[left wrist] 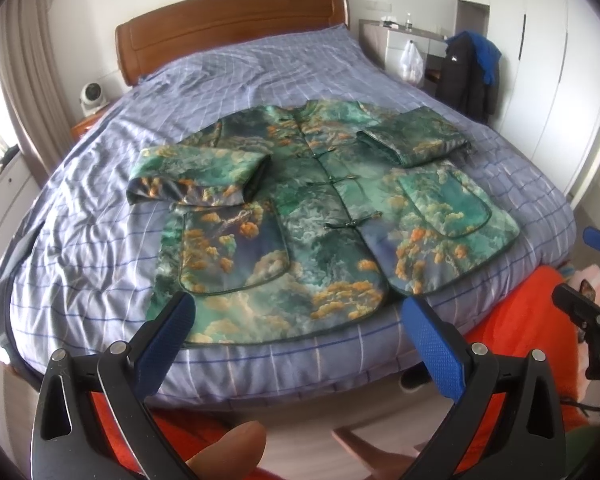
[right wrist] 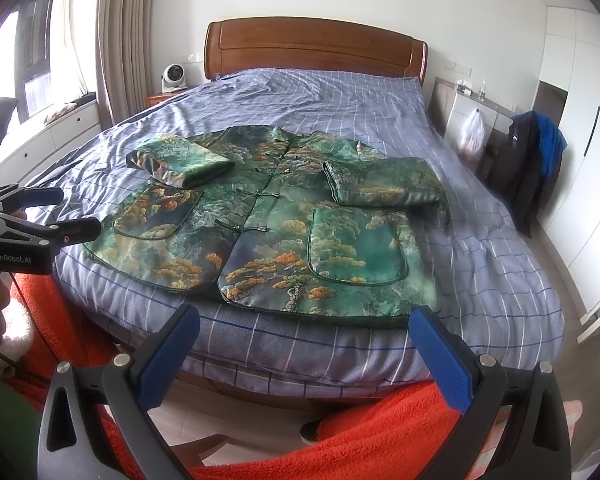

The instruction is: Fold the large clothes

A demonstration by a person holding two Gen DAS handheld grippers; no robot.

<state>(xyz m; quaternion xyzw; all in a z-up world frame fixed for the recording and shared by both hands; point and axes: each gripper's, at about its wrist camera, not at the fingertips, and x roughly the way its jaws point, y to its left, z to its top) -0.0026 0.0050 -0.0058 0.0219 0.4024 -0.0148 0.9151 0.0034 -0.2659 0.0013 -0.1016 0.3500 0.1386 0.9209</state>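
Bedroom light falls on a wide bed (left wrist: 100, 240) with a blue checked duvet and a wooden headboard (left wrist: 232, 20). At the far left a small white fan (left wrist: 92, 98) sits on a nightstand beside curtains. On the duvet lies the task's garment, a green brocade jacket (left wrist: 300, 208) printed with orange-topped trees and cloud, spread front-up with its knot buttons closed. Its collar points to the headboard and its hem to the foot of the bed, so the long axis runs straight away from both cameras. Each sleeve is already folded inward, lying across the chest above a patch pocket.

Left first: the left gripper (left wrist: 296, 320) hovers off the foot of the bed, blue-padded jaws spread wide and holding nothing, facing the hem's left half. In the right wrist view it appears side-on at the left edge, apart from the cloth. Further right, the right gripper (right wrist: 304, 332) is likewise gaping and empty, facing the hem's right half.

My judgement: the hem edge is the nearest part to both, each gripper opposite its own corner, so a hem-to-collar fold along the long axis looks the natural next step. Right of the bed, a dark coat (left wrist: 466, 76) hangs by white wardrobes.
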